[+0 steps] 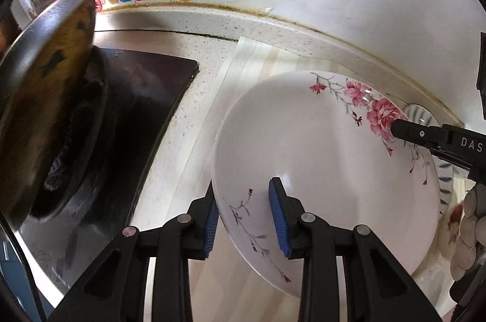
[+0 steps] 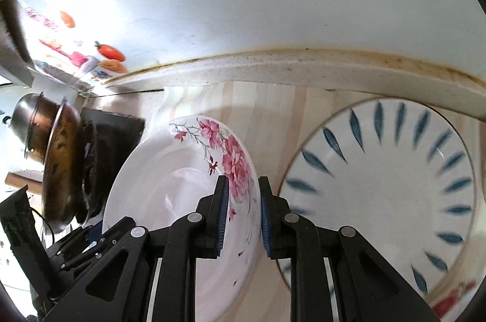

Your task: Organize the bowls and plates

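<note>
The floral plate (image 1: pixel 319 170), white with pink blossoms and thin grey twigs, is held between the two claws above a pale striped mat (image 1: pixel 243 64) on the speckled tabletop (image 1: pixel 206 27). In the left wrist view the left claw (image 1: pixel 244 218) straddles the plate's near-left rim: one blue-padded finger sits outside the edge and the other lies over the plate's inner face, with the rim passing between them. The pads look to be just at the rim, yet whether they actually press on it cannot be told from this angle.

In the right wrist view the right claw (image 2: pixel 242 218) has the opposite rim, the one bearing the large pink flowers, between its blue pads; both pads lie close against the plate's two faces and the claw looks clenched on it. The plate (image 2: pixel 182 185) appears tilted in this view, its hollow facing left toward the stove. The right claw's black finger also shows at the right edge of the left wrist view, its tip resting on the flowered rim.

Just to the right of the floral plate, a blue-leaf plate (image 2: pixel 388 185) lies on the mat close to the backsplash; a sliver of it shows behind the floral plate in the left view. To the left sits a black stove (image 1: pixel 127 109) with a worn metal wok (image 1: pixel 45 64) on it, well apart from the plates.
</note>
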